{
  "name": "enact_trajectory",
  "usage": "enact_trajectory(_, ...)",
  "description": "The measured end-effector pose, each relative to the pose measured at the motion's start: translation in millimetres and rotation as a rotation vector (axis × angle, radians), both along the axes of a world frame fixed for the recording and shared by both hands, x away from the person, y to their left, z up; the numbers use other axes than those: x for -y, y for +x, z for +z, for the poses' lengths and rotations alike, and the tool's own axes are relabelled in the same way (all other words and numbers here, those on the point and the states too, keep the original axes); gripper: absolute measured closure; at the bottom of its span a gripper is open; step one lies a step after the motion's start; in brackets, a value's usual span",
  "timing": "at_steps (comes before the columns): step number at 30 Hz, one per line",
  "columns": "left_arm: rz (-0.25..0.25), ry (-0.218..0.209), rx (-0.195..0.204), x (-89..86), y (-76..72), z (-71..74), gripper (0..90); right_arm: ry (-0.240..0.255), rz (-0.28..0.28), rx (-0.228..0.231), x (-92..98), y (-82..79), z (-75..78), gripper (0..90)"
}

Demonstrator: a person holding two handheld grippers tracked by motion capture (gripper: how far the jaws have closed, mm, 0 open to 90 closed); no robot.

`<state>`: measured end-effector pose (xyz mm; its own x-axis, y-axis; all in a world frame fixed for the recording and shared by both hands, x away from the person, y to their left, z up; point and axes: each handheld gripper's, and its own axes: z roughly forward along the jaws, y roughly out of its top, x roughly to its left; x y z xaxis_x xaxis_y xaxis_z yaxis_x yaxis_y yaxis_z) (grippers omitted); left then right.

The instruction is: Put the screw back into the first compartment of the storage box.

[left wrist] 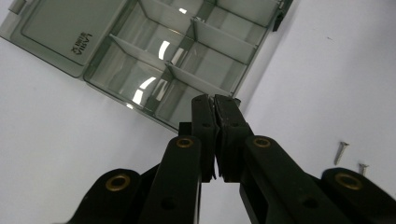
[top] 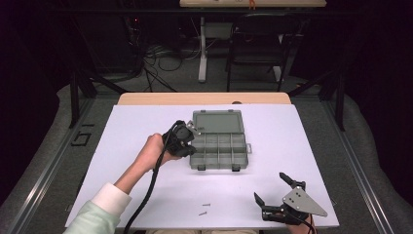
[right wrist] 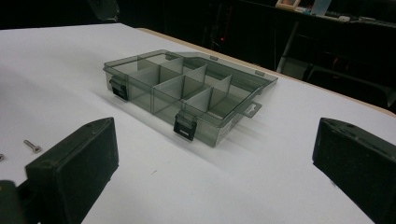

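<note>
White table, open organiser box long axis crosswise, lid away, left hand-held gripper jaws together, right hand-held gripper jaws apart.

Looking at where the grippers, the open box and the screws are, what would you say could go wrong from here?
1. The left gripper, shut with nothing seen between its fingers, is right at the box; a nudge might slide the light box on the smooth white sheet.
2. The two screws are tiny and lie flat, so the wide fingers of the open right gripper may slip off or flick them over the nearby table edge.
3. The lid lies open flat; catching it could tip the box.
</note>
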<state>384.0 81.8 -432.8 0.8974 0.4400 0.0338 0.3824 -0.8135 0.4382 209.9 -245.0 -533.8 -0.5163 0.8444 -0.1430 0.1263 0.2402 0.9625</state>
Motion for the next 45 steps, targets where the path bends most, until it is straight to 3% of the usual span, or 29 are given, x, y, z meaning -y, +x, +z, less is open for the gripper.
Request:
enact_trajectory(24, 0.055, 0.016, -0.013, 11.6, 46.0, -5.6, 87.7, 0.002, 0.002, 0.004, 0.0, 0.5, -0.3, 0.0)
enact_trajectory(30, 0.083, 0.027, -0.022, 16.9, 60.7, -11.6, 87.7, 0.003, 0.003, 0.004, 0.3, 0.5, -0.2, 0.0)
enact_trajectory(45, 0.107, 0.06, -0.043, 25.3, 78.7, -33.3, 87.5, 0.003, 0.005, 0.003, 0.0, 0.4, -0.3, 0.0)
